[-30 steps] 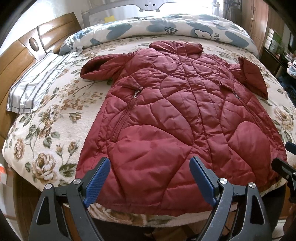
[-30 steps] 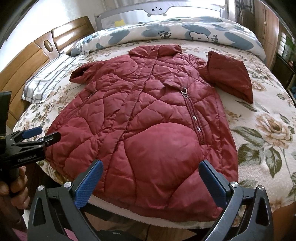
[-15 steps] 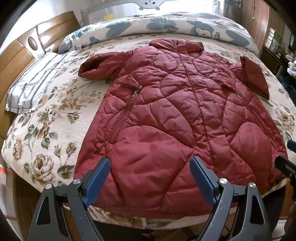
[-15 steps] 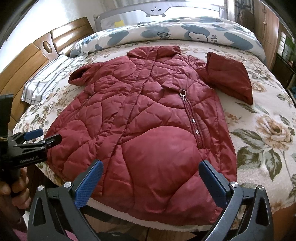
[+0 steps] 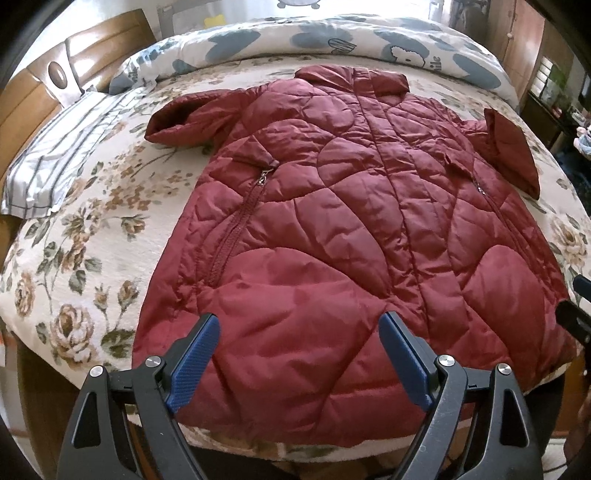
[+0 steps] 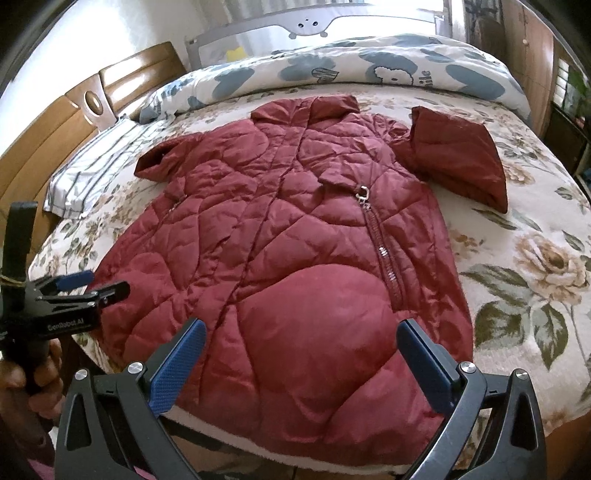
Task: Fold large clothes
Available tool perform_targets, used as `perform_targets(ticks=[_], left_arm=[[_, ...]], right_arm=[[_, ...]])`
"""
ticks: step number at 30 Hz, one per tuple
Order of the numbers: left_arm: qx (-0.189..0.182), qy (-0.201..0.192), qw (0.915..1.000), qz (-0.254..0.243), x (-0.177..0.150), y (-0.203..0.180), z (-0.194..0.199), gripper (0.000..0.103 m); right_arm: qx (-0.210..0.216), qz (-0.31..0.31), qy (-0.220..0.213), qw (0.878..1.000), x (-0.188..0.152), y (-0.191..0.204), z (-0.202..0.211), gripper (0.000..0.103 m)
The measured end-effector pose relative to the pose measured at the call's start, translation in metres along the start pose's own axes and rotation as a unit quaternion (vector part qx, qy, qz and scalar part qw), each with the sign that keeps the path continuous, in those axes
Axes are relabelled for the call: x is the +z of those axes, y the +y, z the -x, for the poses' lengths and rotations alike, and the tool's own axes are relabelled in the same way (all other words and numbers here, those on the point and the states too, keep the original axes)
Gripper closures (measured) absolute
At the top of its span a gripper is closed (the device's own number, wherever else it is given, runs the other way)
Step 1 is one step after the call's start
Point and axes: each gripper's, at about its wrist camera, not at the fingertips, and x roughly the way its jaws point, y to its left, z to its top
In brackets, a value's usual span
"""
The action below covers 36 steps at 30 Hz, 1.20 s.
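Observation:
A dark red quilted coat (image 5: 332, 236) lies spread flat, front up, on the floral bedspread (image 5: 92, 236), collar far, hem toward me. Its left sleeve (image 5: 192, 118) is bunched short; the right sleeve (image 6: 458, 162) is folded back beside the body. My left gripper (image 5: 299, 365) hovers open above the hem's left part, blue pads wide apart, nothing between them. My right gripper (image 6: 301, 363) hangs open over the hem's right part (image 6: 314, 332), also empty. The left gripper (image 6: 92, 286) shows from the side in the right wrist view, held by a hand (image 6: 40, 373).
A striped pillow (image 5: 62, 162) lies left of the coat by the wooden headboard (image 5: 33, 85). A rolled blue-patterned duvet (image 5: 332, 40) runs along the far side with a grey bed rail (image 6: 314, 26) behind. Wooden cabinets (image 6: 532, 48) stand at right. The bed's near edge drops just below the hem.
The left wrist view has shifted slightly closer and lower toward the coat's hem. The right gripper and the coat have stayed put; both grippers remain open.

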Motion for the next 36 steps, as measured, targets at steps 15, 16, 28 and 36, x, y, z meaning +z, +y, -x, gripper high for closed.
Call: perform_targets(ticks=[15, 16, 28, 36], left_arm=[[-0.013, -0.019, 0.9997, 0.011, 0.032, 0.009, -0.015, 0.009], [-0.017, -0.02, 0.9995, 0.015, 0.034, 0.009, -0.016, 0.009], [-0.022, -0.007, 0.9988, 0.043, 0.081, 0.02, -0.044, 0.009], [-0.027, 0.0, 0.9983, 0.052, 0.102, 0.024, -0.061, 0.009]], right_arm=[[-0.003, -0.038, -0.007, 0.999, 0.035, -0.038, -0.012, 0.0], [-0.006, -0.04, -0.008, 0.999, 0.039, -0.042, -0.013, 0.0], [-0.065, -0.052, -0.027, 0.996, 0.114, -0.108, -0.057, 0.001], [-0.103, -0.034, -0.003, 0.994, 0.148, -0.133, -0.112, 0.002]])
